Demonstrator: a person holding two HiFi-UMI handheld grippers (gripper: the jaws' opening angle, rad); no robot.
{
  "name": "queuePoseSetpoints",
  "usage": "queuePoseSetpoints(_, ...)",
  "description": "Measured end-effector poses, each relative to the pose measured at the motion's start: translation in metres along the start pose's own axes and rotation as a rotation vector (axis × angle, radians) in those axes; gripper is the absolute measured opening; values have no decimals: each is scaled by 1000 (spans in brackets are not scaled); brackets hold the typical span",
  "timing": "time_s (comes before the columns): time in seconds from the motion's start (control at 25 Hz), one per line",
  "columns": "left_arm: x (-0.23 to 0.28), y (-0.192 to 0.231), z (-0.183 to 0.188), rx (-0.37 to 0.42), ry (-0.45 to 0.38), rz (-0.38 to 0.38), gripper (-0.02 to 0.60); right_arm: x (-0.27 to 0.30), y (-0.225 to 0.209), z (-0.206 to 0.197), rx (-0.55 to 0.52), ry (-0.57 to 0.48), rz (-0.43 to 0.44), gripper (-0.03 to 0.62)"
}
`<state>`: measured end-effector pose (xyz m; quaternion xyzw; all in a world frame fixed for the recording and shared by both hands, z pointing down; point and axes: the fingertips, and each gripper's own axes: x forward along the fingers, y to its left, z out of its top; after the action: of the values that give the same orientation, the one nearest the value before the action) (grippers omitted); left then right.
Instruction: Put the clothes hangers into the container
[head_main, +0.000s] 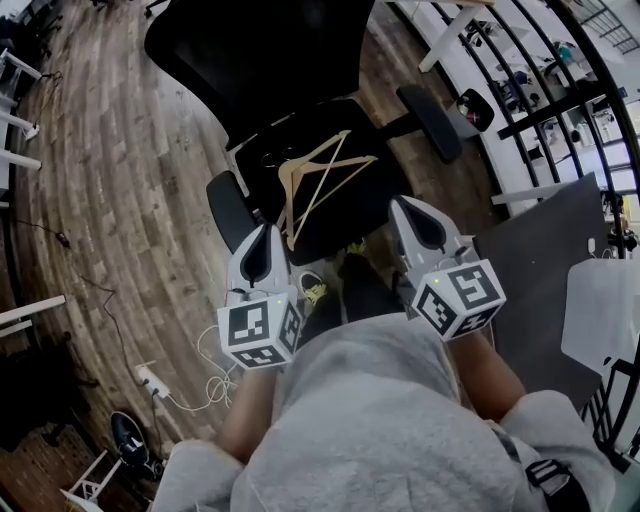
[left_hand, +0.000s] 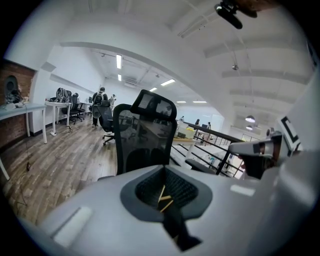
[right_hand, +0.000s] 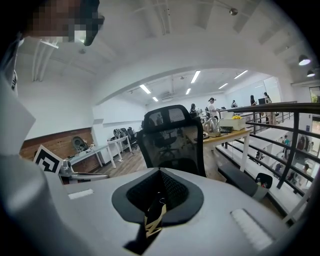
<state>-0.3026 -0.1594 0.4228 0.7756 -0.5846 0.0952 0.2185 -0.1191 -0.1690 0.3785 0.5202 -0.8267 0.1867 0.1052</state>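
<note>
Nearest, in the head view: grey sleeves and lap, then the left claw (head_main: 266, 232) and right claw (head_main: 398, 203) side by side, well apart, both pointing away toward the chair (head_main: 260, 60). Both shut, white jaws pressed together in each gripper view, gripping nothing and touching nothing. Just beyond the tips, wooden hangers (head_main: 320, 165) lying crossed on the black seat, apart from either claw. Around the chair, plank floor (head_main: 120, 200), with white cables (head_main: 205, 385) at lower left. All of that from the head view only, the hangers' full outline included.

In the gripper views, only slivers of pale wood through the dark-rimmed opening in the closed jaws. From those two instead: the mesh chair back upright. Behind it in the left gripper view, white desks (left_hand: 55, 105) and a standing person (left_hand: 101, 95). Behind it in the right gripper view, a black railing (right_hand: 280, 107) and a wood-topped desk (right_hand: 235, 131) farther off.
</note>
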Motion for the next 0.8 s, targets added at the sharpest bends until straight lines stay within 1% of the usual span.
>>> queuePoseSetpoints(0.24,32,-6,0,-1,35,0,12,23,-18,5,14,26,18,0)
queuePoseSetpoints(0.44,78,-1,-8,-6,103,44,12,58,-49,7,35,56,43,0)
queuePoseSetpoints(0.6,123,0,-26,18,174,58,12,84,-78,1,55,90,46,-1)
queuePoseSetpoints(0.8,185,4,-63,71,277,72,12,113,-114,-19,101,146,44,0)
